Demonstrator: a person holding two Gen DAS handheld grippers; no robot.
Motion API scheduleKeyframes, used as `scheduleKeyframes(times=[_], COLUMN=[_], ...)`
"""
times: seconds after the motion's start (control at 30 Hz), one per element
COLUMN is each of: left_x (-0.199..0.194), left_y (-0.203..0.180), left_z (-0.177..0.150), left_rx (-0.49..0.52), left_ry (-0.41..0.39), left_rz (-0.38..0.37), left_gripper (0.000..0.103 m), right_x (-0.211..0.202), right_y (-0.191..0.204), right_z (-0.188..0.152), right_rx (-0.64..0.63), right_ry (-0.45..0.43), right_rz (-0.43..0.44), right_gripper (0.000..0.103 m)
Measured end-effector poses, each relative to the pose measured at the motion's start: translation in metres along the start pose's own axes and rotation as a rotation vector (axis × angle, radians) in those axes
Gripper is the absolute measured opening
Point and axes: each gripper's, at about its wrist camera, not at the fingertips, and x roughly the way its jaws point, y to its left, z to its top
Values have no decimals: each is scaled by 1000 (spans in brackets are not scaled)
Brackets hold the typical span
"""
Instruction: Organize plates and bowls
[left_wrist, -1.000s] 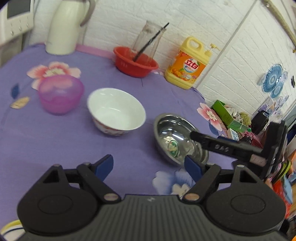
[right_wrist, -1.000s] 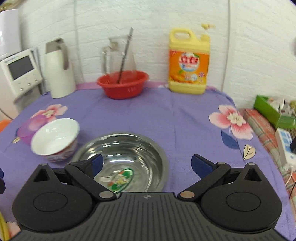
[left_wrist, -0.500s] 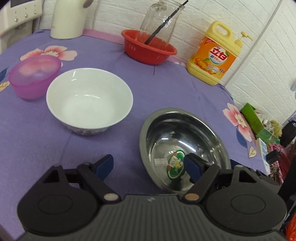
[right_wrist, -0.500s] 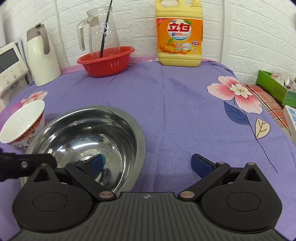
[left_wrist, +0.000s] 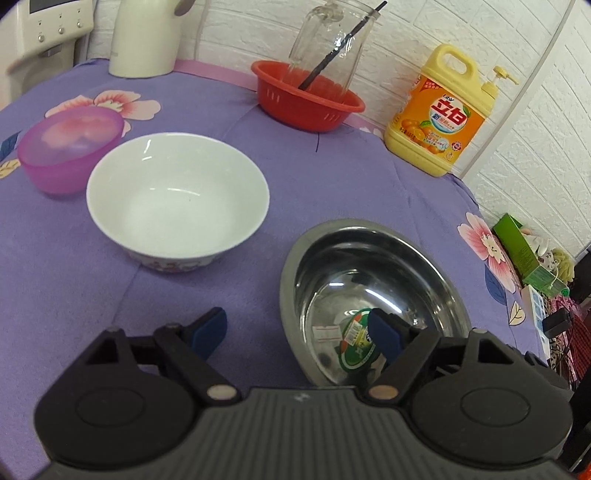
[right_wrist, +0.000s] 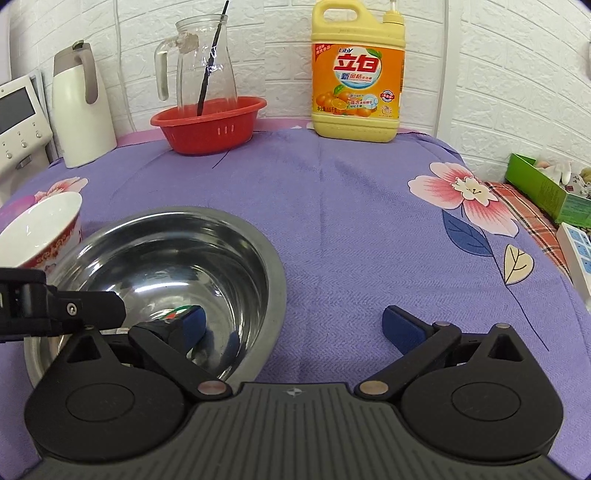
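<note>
A steel bowl (left_wrist: 373, 291) with a sticker on its bottom sits on the purple cloth; it also shows in the right wrist view (right_wrist: 166, 266). My left gripper (left_wrist: 297, 330) is open and straddles its left rim, one finger inside, one outside. My right gripper (right_wrist: 291, 325) is open and straddles its right rim the same way. A white bowl (left_wrist: 177, 199) stands to the left, also seen in the right wrist view (right_wrist: 40, 229). A pink plastic bowl (left_wrist: 70, 149) lies beyond it.
A red basket (left_wrist: 306, 96) with a glass jug (right_wrist: 203, 66) stands at the back, next to a yellow detergent bottle (right_wrist: 354, 74) and a white kettle (right_wrist: 81, 110). A green box (right_wrist: 546, 192) and clutter lie off the table's right edge.
Both grippers have moved down and in toward the steel bowl. Each now has one finger inside the bowl and one outside its rim. The bowls have not moved.
</note>
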Motion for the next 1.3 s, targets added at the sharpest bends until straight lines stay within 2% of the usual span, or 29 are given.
scheduleKeyframes(times=[0.17,0.33,0.4,0.47,0.53,0.57,0.67,0.7,0.8,0.9,1.0,1.3], left_x=[1,3,4,4,5,5,5,6,9,8,2,-52], left_y=[2,3,5,6,3,1,-7,-8,-11,-15,-10,2], left_z=[2,4,5,6,6,6,4,4,8,6,7,-6], left_rx=[-23,-11,-27,-38,-31,-21,9,7,-16,31,26,84], left_ry=[-4,-5,0,3,-2,-1,4,9,39,35,36,-16], left_rz=[-17,-37,-53,-63,-55,-52,-64,-74,-104,-73,-78,-95], left_gripper=[80,76,61,52,49,42,33,31,30,30,30,28], right_x=[-3,-3,-3,-4,-6,-6,-8,-8,-10,-12,-15,-60], right_y=[-1,5,8,10,13,14,18,19,23,30,33,56], right_z=[-1,-2,-2,-1,-1,-1,-1,-1,0,0,1,-4], right_rx=[33,-2,-21,-33,-41,-49,-66,-72,-83,-86,-78,-113], right_ry=[-22,-21,-21,-21,-21,-21,-21,-19,-13,-3,6,-44], right_rz=[37,31,34,44,55,58,76,83,107,131,150,174], right_gripper=[103,103,103,103,103,103,103,99,88,88,88,88])
